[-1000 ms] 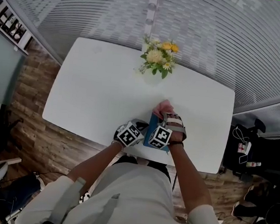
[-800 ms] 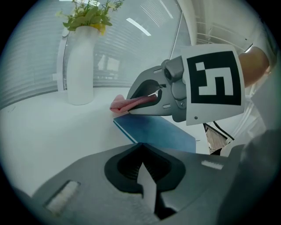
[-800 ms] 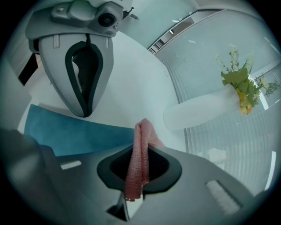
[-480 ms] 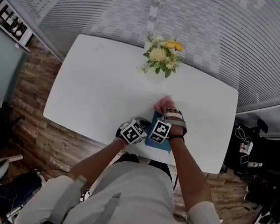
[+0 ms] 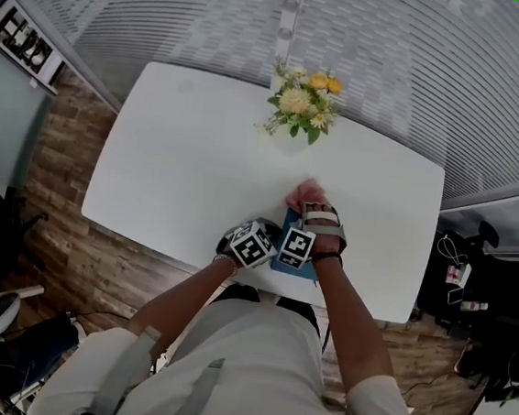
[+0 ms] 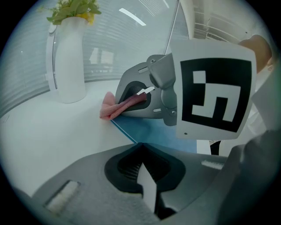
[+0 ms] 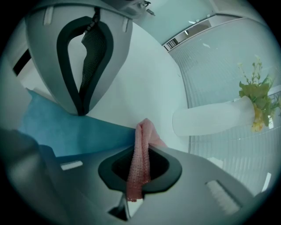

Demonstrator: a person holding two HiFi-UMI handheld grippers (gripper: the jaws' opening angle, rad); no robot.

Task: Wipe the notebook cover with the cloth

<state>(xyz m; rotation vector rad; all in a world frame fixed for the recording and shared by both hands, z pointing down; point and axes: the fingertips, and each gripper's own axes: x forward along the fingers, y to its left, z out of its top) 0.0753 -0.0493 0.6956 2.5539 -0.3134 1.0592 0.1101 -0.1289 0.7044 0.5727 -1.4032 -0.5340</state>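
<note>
Our right gripper (image 7: 139, 162) was clamped on a fold of the limp pink cloth (image 7: 144, 132) at the notebook's (image 7: 66, 132) 12 o'clock end, near the surface's (image 5: 190, 167) 6 o'clock edge. Our left gripper (image 6: 141, 151), closed and empty, sat alongside; we judged the light notebook might slide.

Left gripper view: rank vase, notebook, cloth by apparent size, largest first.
1. vase
2. notebook, only part of it in view, so its rank is less sure
3. cloth
</note>
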